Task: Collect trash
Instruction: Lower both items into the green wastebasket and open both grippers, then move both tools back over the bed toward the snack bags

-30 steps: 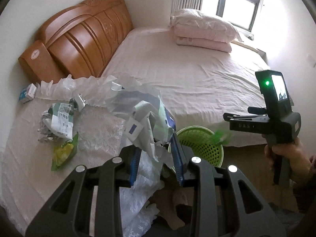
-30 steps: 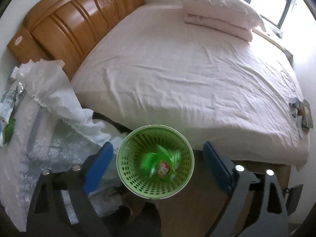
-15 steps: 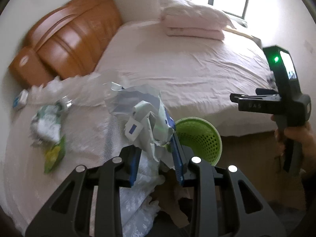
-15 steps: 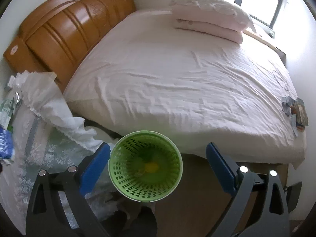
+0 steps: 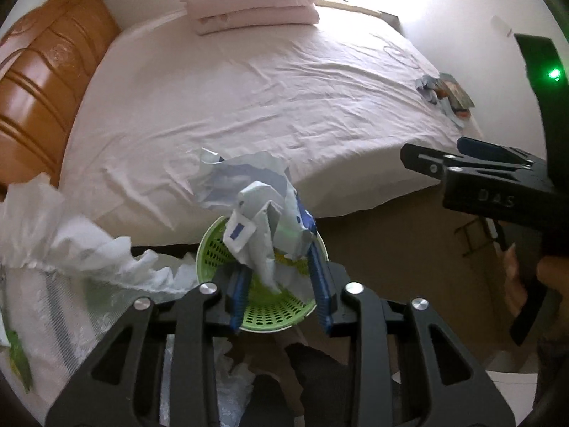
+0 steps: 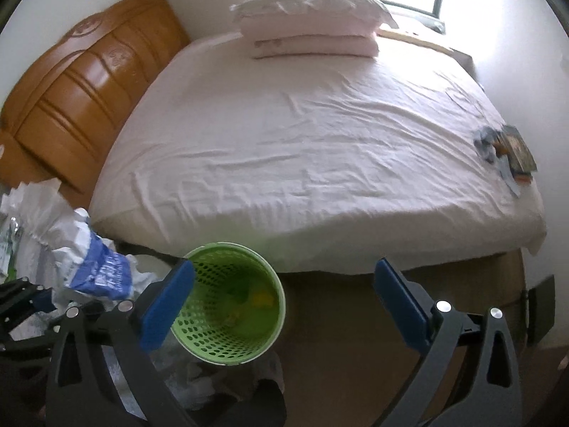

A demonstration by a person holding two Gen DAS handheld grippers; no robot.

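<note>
Each black plastic gripper has blue ridged pads, shiny round screws, and a green light.

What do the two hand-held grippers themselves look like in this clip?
Both are black skeletal frames with silver bolts and blue ribbed pads. The left hand-held gripper shows cut-out arms. The right hand-held gripper, seen side-on, has a pistol handle, pale embossed lettering and a black top module with a green light.

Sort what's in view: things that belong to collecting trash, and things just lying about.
Job: crumpled white-and-blue wrapper between the left gripper's just-opening jaws; green basket; empty, open right gripper; wrappers on the bed corner.
Lying about: folded quilt; headboard.
</note>
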